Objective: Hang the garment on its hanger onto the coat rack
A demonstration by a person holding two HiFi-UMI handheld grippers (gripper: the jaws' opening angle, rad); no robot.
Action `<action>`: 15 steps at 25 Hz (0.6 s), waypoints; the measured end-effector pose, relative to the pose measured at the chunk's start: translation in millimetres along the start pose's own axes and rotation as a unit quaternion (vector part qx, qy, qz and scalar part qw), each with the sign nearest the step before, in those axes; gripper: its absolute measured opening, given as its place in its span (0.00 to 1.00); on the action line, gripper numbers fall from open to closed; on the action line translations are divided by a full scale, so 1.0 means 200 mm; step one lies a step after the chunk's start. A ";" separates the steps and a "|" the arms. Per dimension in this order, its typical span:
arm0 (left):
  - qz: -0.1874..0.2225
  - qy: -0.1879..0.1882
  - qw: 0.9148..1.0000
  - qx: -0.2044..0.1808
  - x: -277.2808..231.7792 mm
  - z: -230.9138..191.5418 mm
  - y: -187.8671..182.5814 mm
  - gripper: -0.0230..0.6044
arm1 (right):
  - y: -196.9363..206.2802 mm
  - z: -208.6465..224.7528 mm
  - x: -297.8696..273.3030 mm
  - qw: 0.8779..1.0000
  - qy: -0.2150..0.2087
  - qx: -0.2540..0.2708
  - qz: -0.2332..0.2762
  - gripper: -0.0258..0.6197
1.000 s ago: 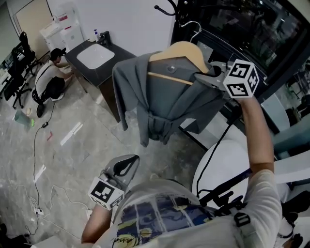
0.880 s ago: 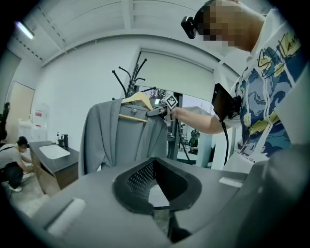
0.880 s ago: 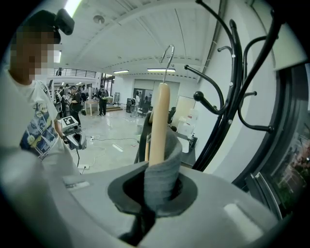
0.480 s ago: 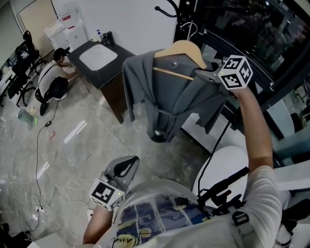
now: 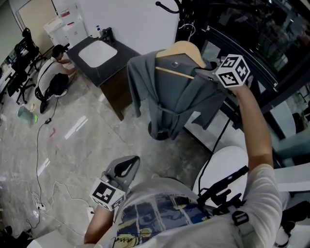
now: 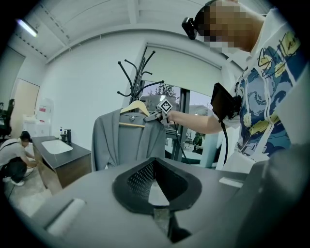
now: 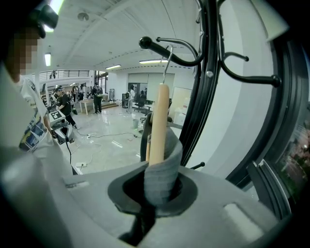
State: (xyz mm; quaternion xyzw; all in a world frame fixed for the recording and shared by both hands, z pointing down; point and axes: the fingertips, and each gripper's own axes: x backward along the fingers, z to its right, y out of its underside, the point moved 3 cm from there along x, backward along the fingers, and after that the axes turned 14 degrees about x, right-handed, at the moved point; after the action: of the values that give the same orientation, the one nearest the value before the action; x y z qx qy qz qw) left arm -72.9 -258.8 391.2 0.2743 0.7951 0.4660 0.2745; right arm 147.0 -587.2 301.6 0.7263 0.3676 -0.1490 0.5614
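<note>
A grey garment [image 5: 174, 97] hangs on a wooden hanger [image 5: 181, 50] beside the black coat rack [image 5: 181, 9]. My right gripper [image 5: 201, 73] is shut on the hanger's right shoulder, with grey cloth pinched in the grip [image 7: 157, 186]. In the right gripper view the hanger's metal hook [image 7: 167, 65] rises to one curved rack arm [image 7: 164, 47]; whether it rests on it I cannot tell. My left gripper [image 5: 127, 167] stays low by my body, shut and holding nothing, and points at the garment [image 6: 128, 143].
A dark cabinet with a white sink [image 5: 99, 55] stands left of the rack. A person [image 5: 51, 80] crouches beside it. Cables [image 5: 38, 160] trail over the marble floor. A dark glass wall [image 5: 261, 43] runs behind the rack, and a white round seat [image 5: 227, 164] is below my right arm.
The right gripper has carried the hanger and garment closer to the rack, and the garment's hem has swung over the rack's base. The left gripper has barely moved.
</note>
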 end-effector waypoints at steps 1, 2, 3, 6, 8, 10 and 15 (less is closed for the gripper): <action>-0.001 -0.001 1.000 0.001 0.00 0.00 0.00 0.04 | 0.01 0.00 -0.01 1.000 0.000 -0.001 0.000 0.05; -0.002 -0.002 1.000 0.002 -0.01 0.00 0.01 0.04 | 0.02 0.01 -0.02 1.000 0.000 -0.002 0.002 0.05; -0.003 -0.003 1.000 0.002 -0.01 0.00 0.01 0.04 | 0.02 0.02 -0.02 1.000 0.001 -0.002 0.003 0.05; -0.005 -0.007 1.000 0.003 -0.01 0.00 0.01 0.04 | 0.02 0.04 -0.04 1.000 0.003 -0.003 0.007 0.05; -0.006 -0.009 1.000 0.004 -0.01 0.00 0.02 0.04 | 0.04 0.04 -0.06 1.000 0.003 -0.003 0.006 0.05; -0.006 -0.012 1.000 0.006 -0.01 0.00 0.03 0.04 | 0.05 0.05 -0.07 1.000 0.005 -0.003 0.004 0.05; -0.005 -0.018 1.000 0.007 0.01 0.01 0.04 0.04 | 0.06 0.07 -0.10 1.000 0.009 -0.002 0.009 0.05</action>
State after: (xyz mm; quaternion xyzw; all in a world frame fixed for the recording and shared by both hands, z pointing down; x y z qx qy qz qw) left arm -71.7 -253.9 397.2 0.2809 0.7944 0.4541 0.2893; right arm 145.0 -609.0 317.2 0.7295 0.3670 -0.1367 0.5607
